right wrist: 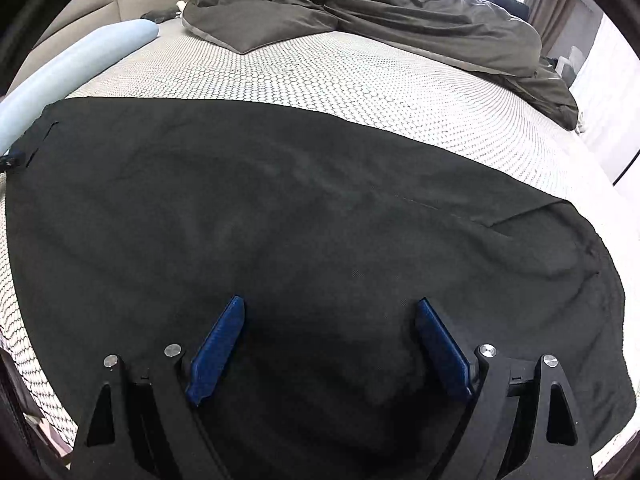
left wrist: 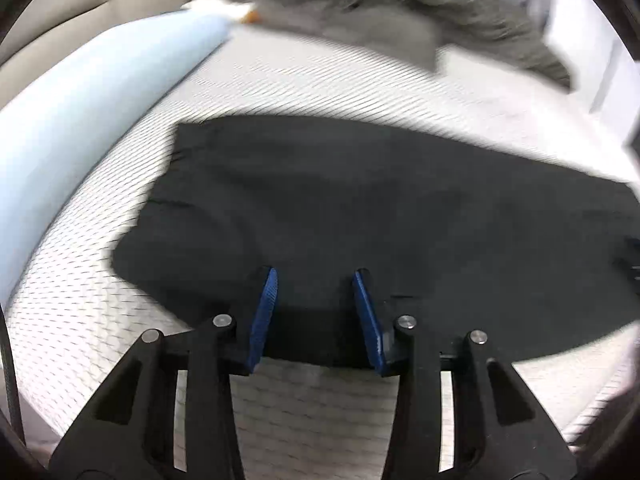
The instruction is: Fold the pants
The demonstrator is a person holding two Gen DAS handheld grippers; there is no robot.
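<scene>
left wrist: pants [left wrist: 360, 208] edge (near) between jaws

Even daylight, left view motion-blurred

Bed [right wrist: 360, 80]: blk pants [right wrist: 280, 220], gray duvet [right wrist: 380, 4], blue bolster [right wrist: 80, 60].

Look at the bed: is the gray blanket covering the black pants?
No, the gray blanket lies bunched at the far end, apart from the black pants.
</scene>
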